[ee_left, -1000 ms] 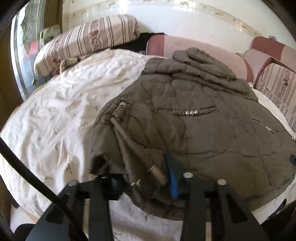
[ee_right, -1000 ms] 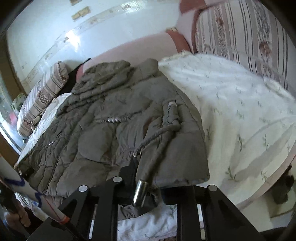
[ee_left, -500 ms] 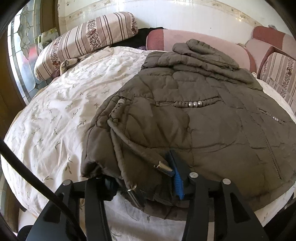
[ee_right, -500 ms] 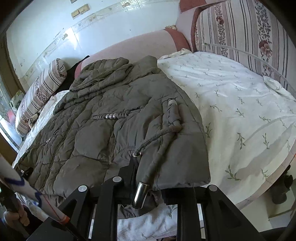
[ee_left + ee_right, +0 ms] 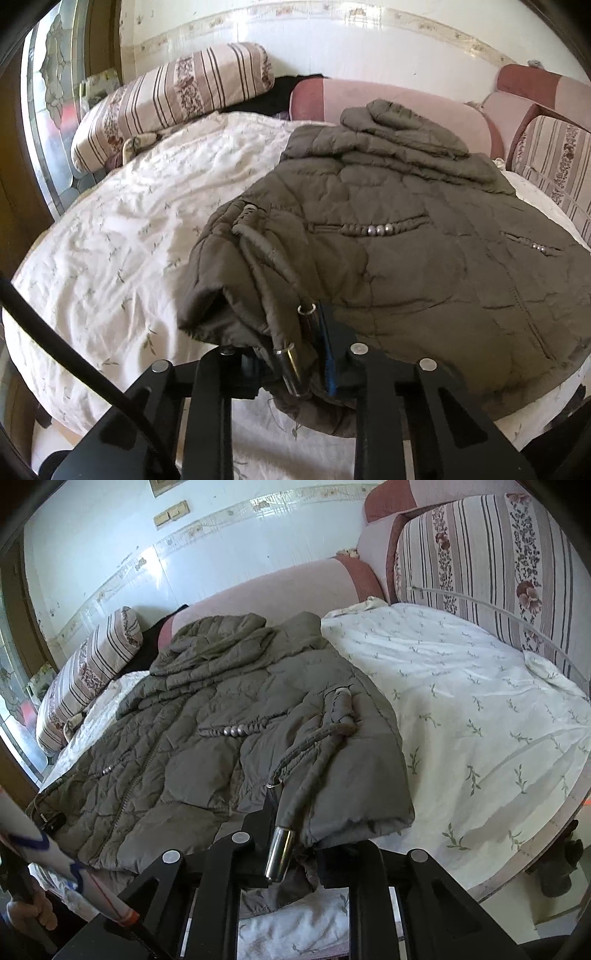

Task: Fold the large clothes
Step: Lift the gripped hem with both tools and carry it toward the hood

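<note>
A large olive-brown quilted jacket (image 5: 406, 258) lies spread on a round bed covered with a white leaf-print sheet (image 5: 110, 240), its hood bunched at the far edge against a pink bolster (image 5: 388, 99), its hem hanging just over the near edge. The sleeves are folded in over the body, so a cuff faces each camera.

The left gripper (image 5: 291, 365) has just been closing, and its jaws now stand narrow with jacket fabric bunched between them at the near edge; a blue pad on the right-hand finger presses into the cloth. A braided drawcord (image 5: 269, 258) with a metal end cap (image 5: 291, 373) runs down the folded sleeve and sits in the same pinch.

The right gripper (image 5: 291, 856) has likewise been closing, and its jaws are drawn in tight on the hem at the jacket's other near corner. Another braided cord (image 5: 325, 746) trails from the sleeve, and its shiny metal tip (image 5: 279, 853) hangs between the fingers (whether the pads bear on the tip itself or only on the cloth cannot be told).

A striped floral pillow (image 5: 170, 99) rests at the bed's far left edge, and a striped cushion (image 5: 491, 565) stands along the right side. In the right wrist view, a person's hand (image 5: 29, 915) shows at the lower left corner.
</note>
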Motion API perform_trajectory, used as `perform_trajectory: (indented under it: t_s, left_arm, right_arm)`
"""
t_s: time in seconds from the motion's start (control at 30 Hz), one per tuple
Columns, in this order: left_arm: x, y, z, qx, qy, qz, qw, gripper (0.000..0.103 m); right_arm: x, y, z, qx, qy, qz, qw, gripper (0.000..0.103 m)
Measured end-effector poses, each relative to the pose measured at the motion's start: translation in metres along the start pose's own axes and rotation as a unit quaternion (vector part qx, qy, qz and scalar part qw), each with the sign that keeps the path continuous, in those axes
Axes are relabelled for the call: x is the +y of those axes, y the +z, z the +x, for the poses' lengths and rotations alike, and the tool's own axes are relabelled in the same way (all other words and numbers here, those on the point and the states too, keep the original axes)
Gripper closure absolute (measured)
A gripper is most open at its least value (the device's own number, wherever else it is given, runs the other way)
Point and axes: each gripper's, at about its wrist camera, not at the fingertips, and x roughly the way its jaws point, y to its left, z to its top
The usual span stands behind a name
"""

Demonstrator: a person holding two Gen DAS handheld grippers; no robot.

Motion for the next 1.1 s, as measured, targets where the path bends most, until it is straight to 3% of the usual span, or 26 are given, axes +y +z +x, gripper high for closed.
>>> perform_trajectory:
  t_s: [0.33,0.53,0.87,1.1]
  left_arm:
    - [-0.001,0.01,-0.04,-0.031,-0.012,0.009,0.9994,0.082]
    - [0.007,0.033,-0.065,-0.05,-0.024,0.005,0.9985,0.082]
    - [0.015,0.115,-0.066,-0.07,-0.047,-0.015,0.9963,0.082]
    - [0.004,0.203,-0.041,-0.084,-0.055,-0.025,0.9946,0.081]
  right_arm:
    - [-0.003,0.017,-0.042,-0.025,0.028,0.002,0.999,0.088]
    - [-0.001,0.042,-0.076,-0.054,0.052,-0.013,0.997,0.088]
    - [0.004,0.116,-0.084,-0.091,0.093,0.004,0.992,0.088]
    - [0.027,0.193,-0.056,-0.111,0.061,-0.01,0.992,0.088]
